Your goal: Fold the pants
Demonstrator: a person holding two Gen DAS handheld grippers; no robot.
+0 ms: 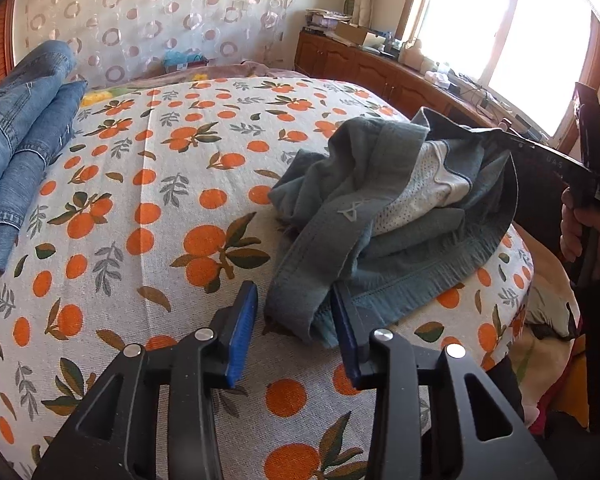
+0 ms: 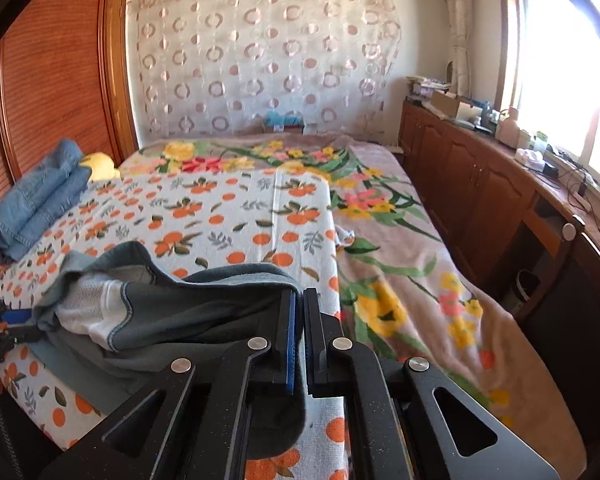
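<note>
The grey-green pants lie crumpled on the orange-print cover at the near right of the bed, white mesh lining exposed; a folded pair of jeans rests at the far left. The right gripper is clenched on a raised edge of the pants, fabric pinched between its blue pads. The left gripper stands released with jaws apart; a low fold of the pants lies between them, apparently touching the right finger only, though the overlap hides the contact.

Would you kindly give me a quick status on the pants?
Right gripper shut on grey-green pants, hem lifted. Left gripper open at waistband, not gripping. Pants crumpled on orange-print sheet; folded jeans well clear.
</note>
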